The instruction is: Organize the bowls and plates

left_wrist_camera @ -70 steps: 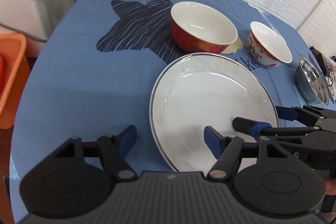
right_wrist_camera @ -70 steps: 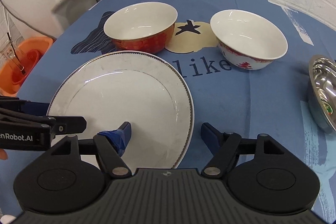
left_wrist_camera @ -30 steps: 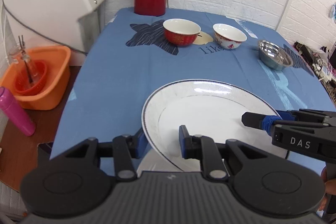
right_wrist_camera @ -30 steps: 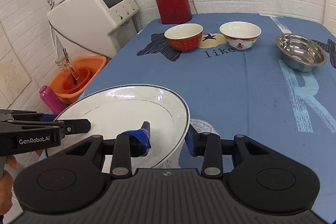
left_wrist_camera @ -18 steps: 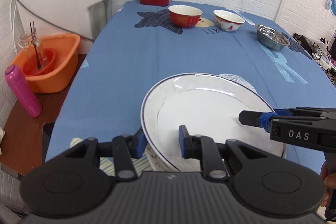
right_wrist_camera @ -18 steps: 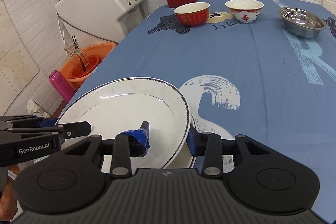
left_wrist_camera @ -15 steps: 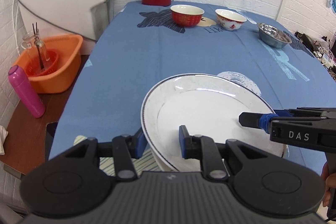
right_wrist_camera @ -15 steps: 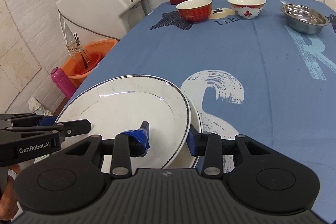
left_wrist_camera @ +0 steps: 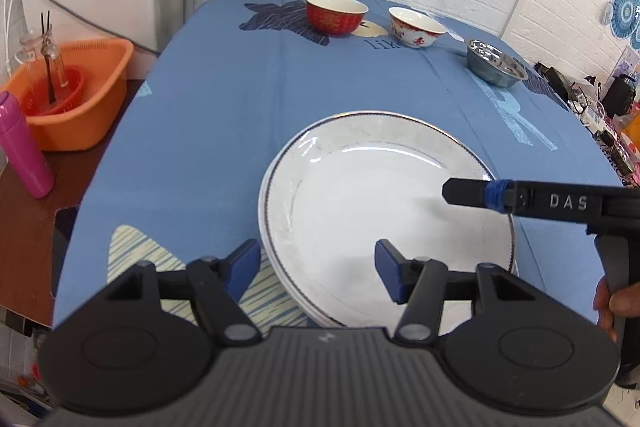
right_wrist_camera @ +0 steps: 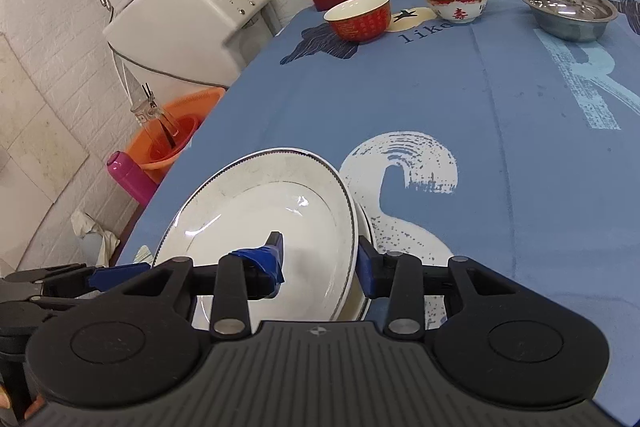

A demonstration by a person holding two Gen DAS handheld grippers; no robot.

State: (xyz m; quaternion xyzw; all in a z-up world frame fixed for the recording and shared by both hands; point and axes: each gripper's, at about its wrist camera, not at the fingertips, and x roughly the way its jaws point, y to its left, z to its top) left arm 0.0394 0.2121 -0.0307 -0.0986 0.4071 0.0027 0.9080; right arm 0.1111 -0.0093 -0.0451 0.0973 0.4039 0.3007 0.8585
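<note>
My left gripper (left_wrist_camera: 316,267) is spread wide, its pads either side of the plate's (left_wrist_camera: 384,199) near rim, not gripping. My right gripper (right_wrist_camera: 320,259) straddles the far rim; whether it clamps, I cannot tell. The plate sits on a stack at the table's (left_wrist_camera: 224,107) near edge. Beyond stand three bowls (left_wrist_camera: 336,13).
</note>
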